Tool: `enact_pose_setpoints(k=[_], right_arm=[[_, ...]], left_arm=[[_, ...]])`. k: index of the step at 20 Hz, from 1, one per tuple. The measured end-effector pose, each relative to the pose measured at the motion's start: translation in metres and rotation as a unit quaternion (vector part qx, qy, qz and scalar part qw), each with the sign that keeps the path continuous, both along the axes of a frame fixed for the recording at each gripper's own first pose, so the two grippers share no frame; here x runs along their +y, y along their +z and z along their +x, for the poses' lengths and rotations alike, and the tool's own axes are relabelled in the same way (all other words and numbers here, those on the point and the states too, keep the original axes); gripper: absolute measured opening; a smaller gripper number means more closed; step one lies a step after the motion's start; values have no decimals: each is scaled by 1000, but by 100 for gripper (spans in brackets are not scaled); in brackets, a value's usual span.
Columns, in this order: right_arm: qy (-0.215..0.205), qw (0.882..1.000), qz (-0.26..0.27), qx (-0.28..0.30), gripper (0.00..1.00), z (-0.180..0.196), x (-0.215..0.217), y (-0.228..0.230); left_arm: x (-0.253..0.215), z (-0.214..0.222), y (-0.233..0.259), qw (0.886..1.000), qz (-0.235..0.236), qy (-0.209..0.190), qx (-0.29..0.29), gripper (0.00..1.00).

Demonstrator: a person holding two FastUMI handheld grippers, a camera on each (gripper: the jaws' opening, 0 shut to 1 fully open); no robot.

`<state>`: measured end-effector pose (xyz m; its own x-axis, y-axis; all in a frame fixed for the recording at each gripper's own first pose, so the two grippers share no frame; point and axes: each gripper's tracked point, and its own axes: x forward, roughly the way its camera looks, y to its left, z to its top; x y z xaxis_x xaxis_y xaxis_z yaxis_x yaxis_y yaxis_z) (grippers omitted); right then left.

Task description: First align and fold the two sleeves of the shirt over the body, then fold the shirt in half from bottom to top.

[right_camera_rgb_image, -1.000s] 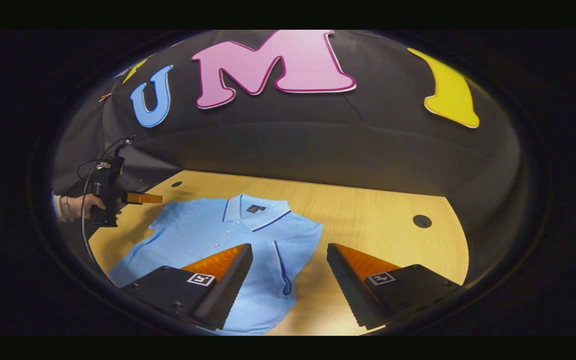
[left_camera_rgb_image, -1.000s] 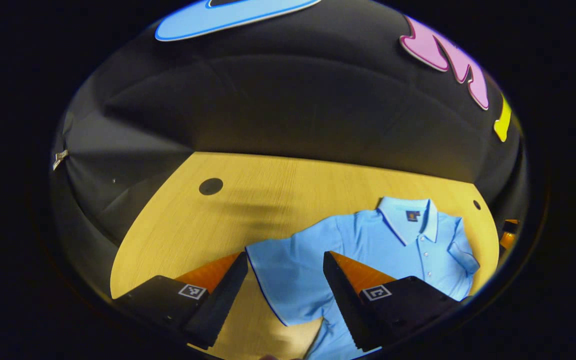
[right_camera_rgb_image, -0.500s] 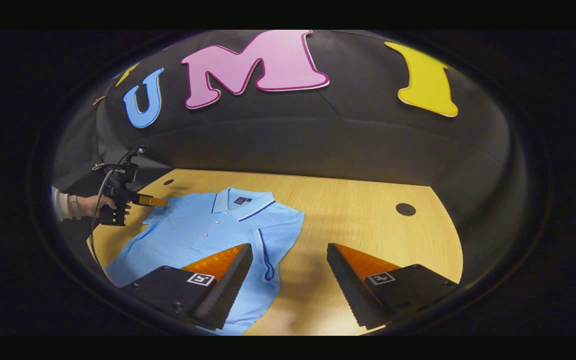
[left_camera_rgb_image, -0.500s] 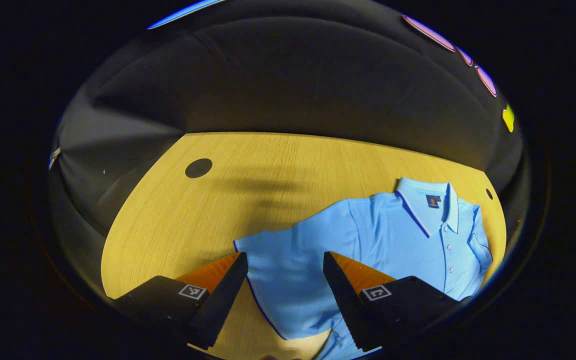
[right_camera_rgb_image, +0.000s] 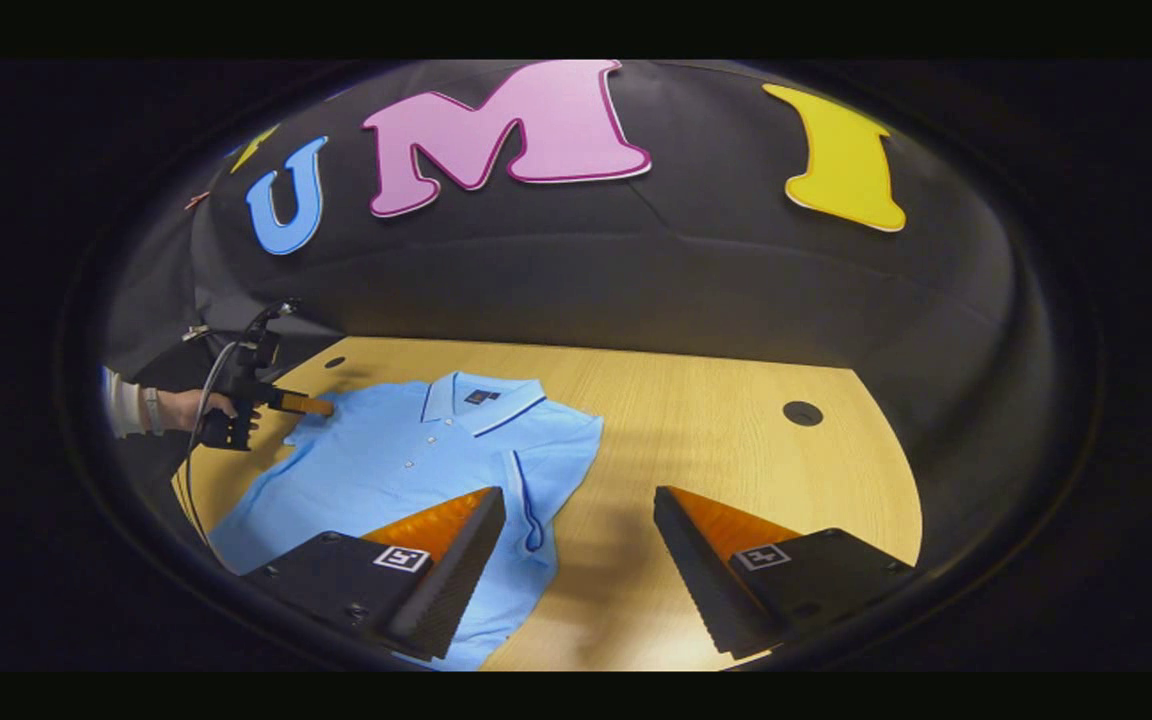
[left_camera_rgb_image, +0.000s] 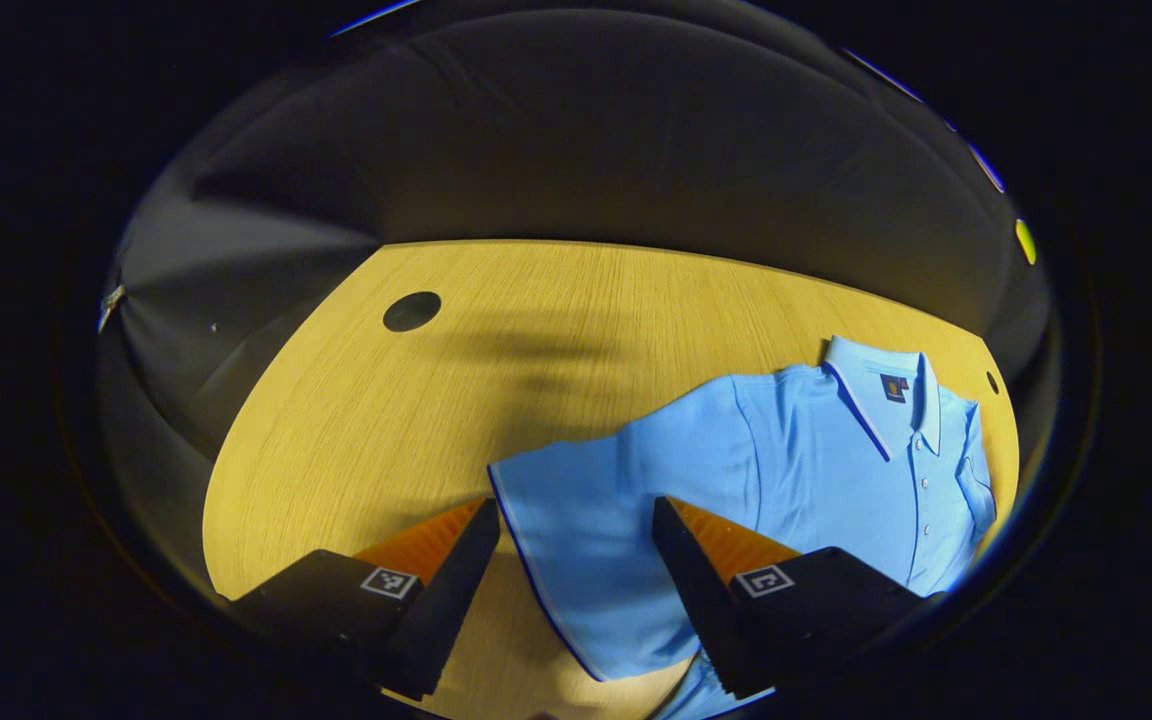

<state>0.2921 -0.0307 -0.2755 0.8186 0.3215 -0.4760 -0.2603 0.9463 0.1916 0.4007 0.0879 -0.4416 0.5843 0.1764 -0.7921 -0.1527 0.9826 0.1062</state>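
A light blue polo shirt (left_camera_rgb_image: pixel 816 450) lies face up on the wooden table (left_camera_rgb_image: pixel 536 330), collar toward the booth wall. Its near sleeve (left_camera_rgb_image: pixel 576 540) is spread flat and reaches between the fingers of my left gripper (left_camera_rgb_image: pixel 571 590), which hovers open just above it. In the right gripper view the shirt (right_camera_rgb_image: pixel 406 470) sits left of centre. The sleeve on that side (right_camera_rgb_image: pixel 536 490), with a dark trim line, appears folded in over the body. My right gripper (right_camera_rgb_image: pixel 576 570) is open beside that edge, over bare table. The left gripper (right_camera_rgb_image: pixel 311 405), held by a hand (right_camera_rgb_image: pixel 181 408), points at the far sleeve.
The table (right_camera_rgb_image: pixel 716 440) has round dark cable holes, one (left_camera_rgb_image: pixel 411 311) to the left of the shirt and one (right_camera_rgb_image: pixel 802 412) to its right. A smaller hole (left_camera_rgb_image: pixel 992 381) lies by the collar. Black cloth walls close off the back.
The left gripper has dipped and come closer over the spread sleeve. The right gripper has drawn back and to the right, away from the shirt. Both stay open.
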Motion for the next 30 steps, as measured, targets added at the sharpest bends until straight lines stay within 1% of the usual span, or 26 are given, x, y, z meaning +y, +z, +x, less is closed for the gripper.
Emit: enact_pose_setpoints(k=[1, 4, 5, 6, 8, 10, 11, 12, 13, 14, 15, 18, 20, 21, 22, 23, 24, 25, 26, 28, 29, 30], right_arm=[[0, 1000, 0, 0, 94, -1, 0, 0], [0, 1000, -3, -3, 94, -2, -6, -3], [0, 1000, -3, -4, 90, -2, -8, -7], [1, 1000, -5, -3, 94, -3, -9, -10], [0, 1000, -8, -1, 94, -9, -11, -11], [-3, 1000, -5, 2, 94, -13, -13, -12], [-5, 1000, -2, 3, 94, -13, -13, -13], [-8, 1000, 0, 3, 94, -14, -14, -13], [-9, 1000, 3, 3, 94, -14, -13, -11], [-11, 1000, 7, 2, 90, -14, -11, -10], [-11, 1000, 10, -1, 94, -13, -9, -8], [-6, 1000, 8, -6, 94, -15, -3, -3], [0, 1000, 2, -7, 94, -19, 0, -3], [3, 1000, -2, -7, 90, -22, 1, -4], [4, 1000, -5, -6, 94, -25, 1, -5], [5, 1000, -6, -5, 94, -27, 1, -6], [5, 1000, -5, -3, 94, -29, 1, -7], [5, 1000, -3, -2, 94, -32, 0, -7], [5, 1000, -1, 1, 94, -34, 0, -9], [6, 1000, -2, 7, 94, -40, 0, -13], [8, 1000, -1, 10, 94, -43, 0, -14], [9, 1000, 2, 12, 90, -45, 2, -13]], left_arm=[[-1, 4, 0, 1000, -2, -3, -6, 98], [-13, 3, 5, 1000, -5, -5, -14, 46], [-19, 5, 7, 1000, -3, -6, -15, 28], [-22, 5, 6, 1000, -3, -7, -13, 11], [-35, 4, 15, 1000, -21, -14, -7, 7], [-49, 13, 40, 998, -19, -50, -34, 7], [-56, 18, 53, 996, -14, -70, -45, 5], [-62, 21, 63, 994, -6, -89, -56, 7], [-69, 24, 73, 993, 0, -104, -62, 7], [-79, 23, 78, 991, 0, -119, -63, 7], [-90, 23, 81, 989, -4, -131, -63, 7], [-118, 20, 86, 986, -32, -150, -66, 8], [-132, 18, 83, 984, -39, -161, -62, 11], [-139, 16, 80, 983, -39, -168, -59, 11], [-146, 13, 76, 982, -42, -177, -54, 13], [-154, 10, 70, 981, -45, -185, -47, 16], [-162, 6, 62, 979, -50, -196, -38, 27], [-168, -1, 54, 978, -51, -201, -26, 23], [-171, -8, 44, 977, -54, -205, -12, 48], [-181, -23, 38, 975, -63, -214, -1, 46], [-184, -31, 42, 973, -69, -220, -1, 48], [-185, -38, 47, 972, -72, -223, -4, 60]])
